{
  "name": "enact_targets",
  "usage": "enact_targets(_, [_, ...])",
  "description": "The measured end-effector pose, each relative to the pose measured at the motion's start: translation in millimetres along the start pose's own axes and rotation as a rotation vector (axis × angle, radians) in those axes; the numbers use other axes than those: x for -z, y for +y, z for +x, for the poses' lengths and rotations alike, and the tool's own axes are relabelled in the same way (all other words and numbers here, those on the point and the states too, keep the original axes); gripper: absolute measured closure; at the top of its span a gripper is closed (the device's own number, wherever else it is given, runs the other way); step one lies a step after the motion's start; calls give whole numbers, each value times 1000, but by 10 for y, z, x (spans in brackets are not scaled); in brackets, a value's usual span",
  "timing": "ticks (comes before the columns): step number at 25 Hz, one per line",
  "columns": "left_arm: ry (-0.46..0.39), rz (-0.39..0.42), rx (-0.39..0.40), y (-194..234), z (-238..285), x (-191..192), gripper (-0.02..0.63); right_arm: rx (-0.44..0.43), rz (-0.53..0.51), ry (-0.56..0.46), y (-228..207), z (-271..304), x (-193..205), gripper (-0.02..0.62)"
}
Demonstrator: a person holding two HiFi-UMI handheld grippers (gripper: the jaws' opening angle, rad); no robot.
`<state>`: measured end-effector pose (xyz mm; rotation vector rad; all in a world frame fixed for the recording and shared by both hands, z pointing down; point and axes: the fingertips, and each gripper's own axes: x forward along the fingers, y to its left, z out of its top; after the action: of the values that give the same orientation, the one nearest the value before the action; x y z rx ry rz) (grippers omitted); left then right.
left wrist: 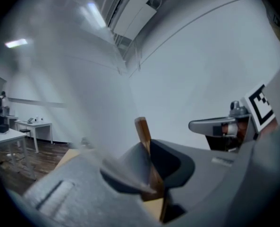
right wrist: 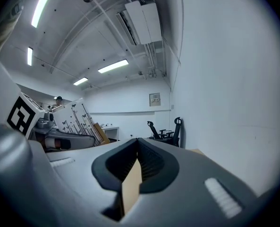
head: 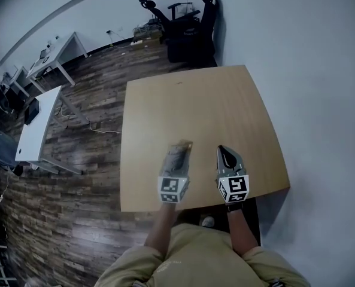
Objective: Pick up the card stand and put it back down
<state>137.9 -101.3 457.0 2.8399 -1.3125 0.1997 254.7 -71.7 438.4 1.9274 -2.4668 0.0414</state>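
Grey left gripper (left wrist: 148,157): jaws drawn in narrow and clamped on the card stand (left wrist: 142,129), a brown wooden strip that rises from between the pads and leans toward the upper left in the left gripper view. A pale sheet (left wrist: 83,79) stands blurred across that view's left half; in the right gripper view it reads as a white card (right wrist: 76,119) printed with thin stems and small butterflies, carried on the stand. The stand rests on nothing but the jaws and hangs over the near part of the table. Grey right gripper (right wrist: 138,148): jaws brought together at the tips, nothing between the ribbed pads, only a tan sliver visible through the gap lower down. The two grippers are side by side, apart, each with a black-and-white marker cube (head: 234,188) at its rear. Forearms and tan sleeves (head: 201,262) of the person are at the bottom edge of the head view. Light wooden table (head: 195,106): square, its top bare around the grippers. Black office chair (head: 189,31) beyond the table's far edge, against the white wall (head: 309,52). Dark plank floor (head: 75,220) to the left, with white desks (head: 39,133) well apart from the table.
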Motion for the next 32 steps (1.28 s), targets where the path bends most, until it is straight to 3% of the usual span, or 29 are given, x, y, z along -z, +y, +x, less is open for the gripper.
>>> enact_targets(4, [-77,-32,-61,70,-360,-90,548,-25,-13,-4,241,-140,-63,589])
enact_targets(10, [-128,-82,-122,238,-868,-114,548,-93,9,2,646,-169,-1,589])
enact_targets(15, [-79,-57,-148,503,-1124,43,546,-173,-2,18,1115,11,65,589])
enact_targets(19, [-54,-85,-173,850,-1301,193,546,-235,-18,51,1538,214,139,589])
enact_targets(32, [56,-156,-224,2531,-1244,661,546,-313,14,152,2364,1518,466,589])
